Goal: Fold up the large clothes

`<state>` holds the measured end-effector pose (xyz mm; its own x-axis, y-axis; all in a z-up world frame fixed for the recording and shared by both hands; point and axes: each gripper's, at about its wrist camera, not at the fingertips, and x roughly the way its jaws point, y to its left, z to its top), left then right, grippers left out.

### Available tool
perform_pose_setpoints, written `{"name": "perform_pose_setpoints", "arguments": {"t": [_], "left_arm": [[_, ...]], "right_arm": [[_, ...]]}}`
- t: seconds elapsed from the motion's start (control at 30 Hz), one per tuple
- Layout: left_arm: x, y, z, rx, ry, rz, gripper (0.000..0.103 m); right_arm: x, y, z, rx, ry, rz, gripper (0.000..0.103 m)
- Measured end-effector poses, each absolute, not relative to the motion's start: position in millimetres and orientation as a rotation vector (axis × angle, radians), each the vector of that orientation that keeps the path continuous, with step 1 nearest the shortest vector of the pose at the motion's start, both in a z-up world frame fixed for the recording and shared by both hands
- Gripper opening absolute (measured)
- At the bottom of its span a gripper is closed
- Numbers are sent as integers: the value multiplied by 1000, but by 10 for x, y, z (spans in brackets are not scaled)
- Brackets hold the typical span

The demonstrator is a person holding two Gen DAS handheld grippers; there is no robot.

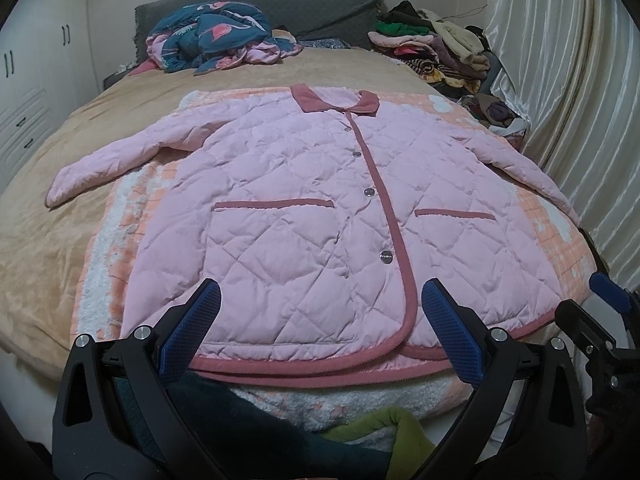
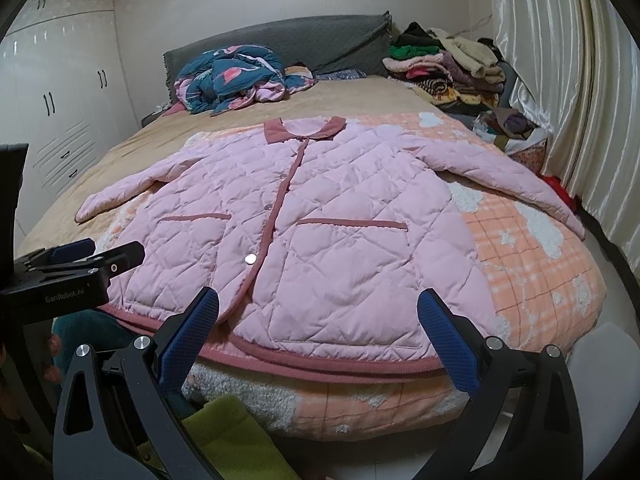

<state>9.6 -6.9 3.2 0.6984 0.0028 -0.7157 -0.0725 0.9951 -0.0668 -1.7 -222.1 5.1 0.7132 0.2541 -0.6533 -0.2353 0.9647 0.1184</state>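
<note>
Your pink jacket lies flat, front up, buttoned, both sleeves spread, on the peach blanket at the bed's near end. Only your right view shows the red thing by the curtain and "GenRobot.AI" on your left gripper. Both it and your right gripper hang spread wide, empty, above the hem.

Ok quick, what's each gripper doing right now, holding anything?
Left gripper: open, holding nothing, poised over the hem of the pink jacket.
Right gripper: open, holding nothing, above the same hem.
</note>
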Motion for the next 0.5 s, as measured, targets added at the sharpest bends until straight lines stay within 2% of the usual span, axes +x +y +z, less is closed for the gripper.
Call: {"name": "perform_pose_setpoints", "arguments": {"t": [0.5], "left_arm": [[825, -148, 175, -93, 799, 40, 94]], "right_arm": [[554, -2841, 223, 115, 702, 128, 99]]}}
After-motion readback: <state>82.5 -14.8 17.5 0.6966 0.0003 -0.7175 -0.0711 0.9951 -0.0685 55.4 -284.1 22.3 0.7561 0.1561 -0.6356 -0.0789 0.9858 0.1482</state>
